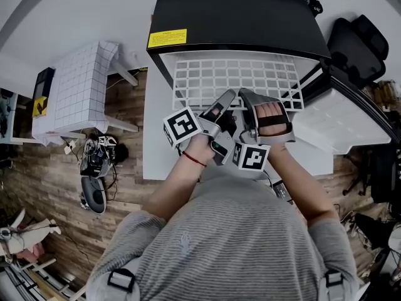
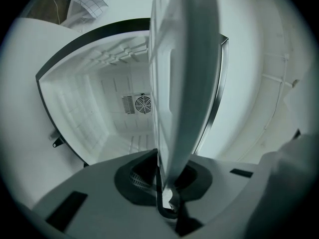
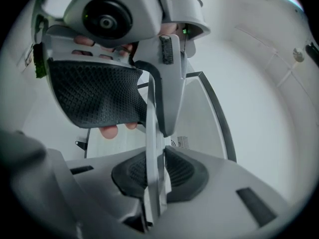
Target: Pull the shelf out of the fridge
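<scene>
The white wire shelf (image 1: 235,74) sticks partway out of the open front of the black fridge (image 1: 238,11), its grid showing below the fridge's top. Both tools are on its front edge, close together near the middle. The left gripper (image 1: 227,99) is on the left and the right gripper (image 1: 249,98) just beside it.

The left gripper view looks along the shelf (image 2: 182,83) edge-on. It rises as a pale blade from between the jaws of the left gripper (image 2: 167,183), which are nearly together and pressed on its rim. Behind it is the fridge's white inside (image 2: 89,113), with a round fan grille (image 2: 143,104) on the back wall, which the head view does not show.

In the right gripper view the thin shelf edge (image 3: 153,148) is clamped between the narrow-set jaws of the right gripper (image 3: 155,183). The left gripper (image 3: 162,108) is right ahead on the same edge, with fingers (image 3: 109,131) of the person's hand curled under it.

Only the head view shows the open door (image 1: 341,121) swung out to the right and a yellow label (image 1: 167,38) on the fridge's top.
</scene>
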Demonstrator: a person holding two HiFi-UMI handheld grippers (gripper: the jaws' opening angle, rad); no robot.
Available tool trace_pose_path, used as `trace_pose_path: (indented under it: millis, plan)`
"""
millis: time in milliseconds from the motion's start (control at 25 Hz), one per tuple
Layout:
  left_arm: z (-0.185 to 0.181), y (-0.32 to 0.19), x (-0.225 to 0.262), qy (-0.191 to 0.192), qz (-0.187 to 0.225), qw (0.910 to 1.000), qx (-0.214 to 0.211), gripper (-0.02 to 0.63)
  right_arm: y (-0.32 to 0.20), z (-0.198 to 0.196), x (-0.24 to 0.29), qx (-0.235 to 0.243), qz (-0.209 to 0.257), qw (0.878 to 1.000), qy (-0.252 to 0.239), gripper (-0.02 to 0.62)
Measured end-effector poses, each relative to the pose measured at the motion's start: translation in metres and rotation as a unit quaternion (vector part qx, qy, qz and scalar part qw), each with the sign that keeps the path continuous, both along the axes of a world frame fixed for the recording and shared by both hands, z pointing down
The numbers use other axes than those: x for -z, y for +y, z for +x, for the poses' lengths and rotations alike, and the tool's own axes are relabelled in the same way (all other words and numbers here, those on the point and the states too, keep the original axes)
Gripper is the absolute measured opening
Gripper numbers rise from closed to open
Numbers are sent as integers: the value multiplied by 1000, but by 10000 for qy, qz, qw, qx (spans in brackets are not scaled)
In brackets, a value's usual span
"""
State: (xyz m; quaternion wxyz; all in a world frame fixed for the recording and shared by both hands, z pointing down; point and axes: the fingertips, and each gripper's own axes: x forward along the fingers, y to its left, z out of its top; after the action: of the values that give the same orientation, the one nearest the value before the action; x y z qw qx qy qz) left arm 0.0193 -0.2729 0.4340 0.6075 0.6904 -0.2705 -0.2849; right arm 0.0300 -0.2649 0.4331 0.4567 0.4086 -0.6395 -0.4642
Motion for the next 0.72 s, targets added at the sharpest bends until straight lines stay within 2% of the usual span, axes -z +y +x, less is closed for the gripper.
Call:
trace_pose_path:
  millis: [240, 360, 520, 720]
  plan:
    - [0, 1, 1, 286, -84, 9994, 157, 43, 0, -2, 0, 29, -29, 10000, -40, 43]
    - [2, 1, 6, 587, -123, 9979, 231, 40, 0, -2, 0, 30, -26, 10000, -29, 44]
    - [-2, 1, -3, 310, -115, 9991, 260, 38, 1, -2, 0, 5, -51, 10000, -63, 43]
    - [-2, 5, -3, 379, -229, 9987, 236, 38, 3, -2, 1, -14, -59, 9999, -106, 43]
